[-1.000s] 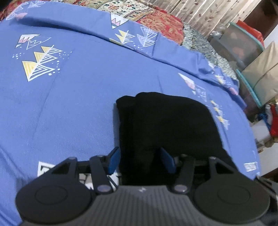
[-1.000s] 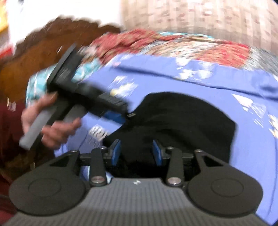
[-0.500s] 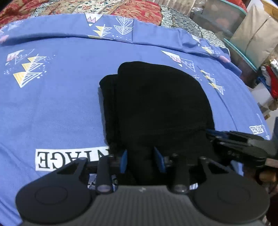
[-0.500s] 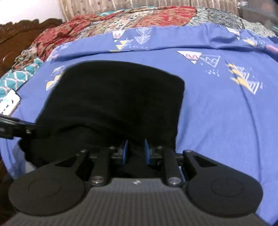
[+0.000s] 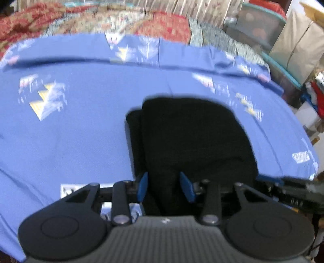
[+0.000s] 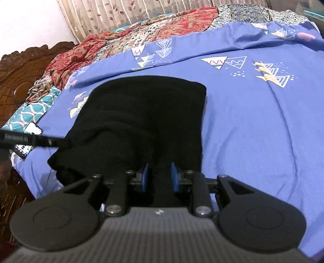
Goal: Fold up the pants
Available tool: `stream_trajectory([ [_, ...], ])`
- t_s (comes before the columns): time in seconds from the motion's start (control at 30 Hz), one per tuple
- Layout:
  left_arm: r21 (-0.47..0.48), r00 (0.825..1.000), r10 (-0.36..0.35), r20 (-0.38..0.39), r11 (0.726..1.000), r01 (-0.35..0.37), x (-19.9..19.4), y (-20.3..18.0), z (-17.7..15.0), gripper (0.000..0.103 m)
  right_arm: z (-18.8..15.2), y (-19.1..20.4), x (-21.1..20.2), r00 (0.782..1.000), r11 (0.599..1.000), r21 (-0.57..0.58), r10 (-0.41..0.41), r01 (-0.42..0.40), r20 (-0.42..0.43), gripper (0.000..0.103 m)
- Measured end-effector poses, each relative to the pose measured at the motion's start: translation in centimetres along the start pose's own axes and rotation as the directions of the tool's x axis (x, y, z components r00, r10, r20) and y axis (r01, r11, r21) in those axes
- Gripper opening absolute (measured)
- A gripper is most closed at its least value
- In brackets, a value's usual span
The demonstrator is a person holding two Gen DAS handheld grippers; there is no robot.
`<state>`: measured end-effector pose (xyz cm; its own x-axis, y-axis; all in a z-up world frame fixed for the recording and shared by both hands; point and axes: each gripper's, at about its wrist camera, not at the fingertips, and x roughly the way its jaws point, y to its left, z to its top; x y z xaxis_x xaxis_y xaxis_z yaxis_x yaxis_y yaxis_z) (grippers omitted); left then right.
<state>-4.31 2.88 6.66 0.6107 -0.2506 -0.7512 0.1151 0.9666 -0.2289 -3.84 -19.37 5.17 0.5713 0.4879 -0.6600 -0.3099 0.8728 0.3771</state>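
The left wrist view was smeared by motion; the sheet [image 5: 85,129] prints and the label patch [image 5: 301,157] could not be read. The pants [image 5: 192,137] were one black mass, with layers hard to separate. Their near edge hid behind both gripper bodies, so pad contact could not be judged. The right gripper [image 5: 293,194] ran off the frame's right edge. A phone [image 6: 26,139] lay partly covered by the left gripper [image 6: 30,140].

You see a blue sheet [image 6: 253,125] with triangle prints over the bed, a red patterned quilt [image 6: 154,32] bunched behind it, a curtain [image 6: 121,14] beyond, a carved wooden headboard [image 6: 22,66] at the left, and a phone [image 6: 26,141] near the sheet's edge.
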Motion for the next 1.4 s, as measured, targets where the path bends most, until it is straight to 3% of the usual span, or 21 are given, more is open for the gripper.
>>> stream_trajectory([
  [0.13, -0.002, 0.997, -0.02, 0.075, 1.0, 0.02, -1.3, -0.3, 1.7, 0.036, 1.1, 0.1, -1.2, 0.998, 1.0, 0.016, 0.011, -0.012, 0.059, 0.028],
  [0.3, 0.071, 0.998, -0.036, 0.058, 0.997, 0.032, 1.4, -2.9, 4.0, 0.034, 3.6, 1.7, -0.4, 0.989, 0.992, 0.03, 0.118, -0.121, 0.09, 0.028],
  [0.4, 0.1, 0.999, -0.035, 0.005, 0.994, 0.034, 4.8, -4.1, 5.6, 0.033, 4.2, 4.3, 1.3, 0.985, 0.985, -0.052, 0.166, -0.164, 0.044, 0.027],
  [0.47, 0.128, 0.999, 0.024, -0.032, 0.992, -0.02, 7.4, -4.3, 6.1, 0.032, 3.7, 5.6, 3.2, 0.984, 0.98, -0.092, 0.174, -0.177, -0.04, 0.027],
  [0.53, 0.108, 0.992, 0.074, -0.102, 0.992, -0.063, 10.3, -3.5, 6.3, 0.029, 2.5, 6.1, 4.9, 0.976, 0.976, -0.101, 0.177, -0.19, -0.126, 0.025],
  [0.6, 0.065, 0.989, 0.066, -0.132, 0.996, -0.058, 11.6, -2.7, 6.1, 0.029, 1.5, 6.1, 5.4, 0.976, 0.979, -0.089, 0.172, -0.184, -0.133, 0.024],
  [0.77, 0.129, 0.993, 0.088, -0.08, 0.989, -0.078, 11.0, -3.3, 5.0, 0.029, 1.7, 5.1, 5.7, 0.972, 0.978, -0.055, 0.194, -0.202, -0.132, 0.024],
  [0.9, 0.123, 0.993, 0.103, -0.052, 0.988, -0.096, 10.2, -3.4, 4.3, 0.029, 1.5, 4.9, 5.8, 0.973, 0.977, -0.055, 0.198, -0.206, -0.122, 0.024],
  [1.23, 0.152, 0.98, 0.196, -0.028, 0.97, -0.19, 8.0, -4.8, 2.9, 0.031, 0.6, 5.0, 4.3, 0.976, 0.977, -0.044, 0.204, -0.208, -0.082, 0.026],
  [1.33, 0.145, 0.979, 0.204, -0.027, 0.969, -0.198, 7.3, -4.8, 2.6, 0.033, 0.4, 5.0, 3.2, 0.973, 0.973, -0.045, 0.223, -0.225, -0.051, 0.033],
  [1.4, 0.142, 0.978, 0.206, -0.024, 0.969, -0.201, 6.8, -4.7, 2.4, 0.035, 0.3, 4.8, 2.1, 0.972, 0.97, -0.055, 0.235, -0.235, -0.02, 0.043],
])
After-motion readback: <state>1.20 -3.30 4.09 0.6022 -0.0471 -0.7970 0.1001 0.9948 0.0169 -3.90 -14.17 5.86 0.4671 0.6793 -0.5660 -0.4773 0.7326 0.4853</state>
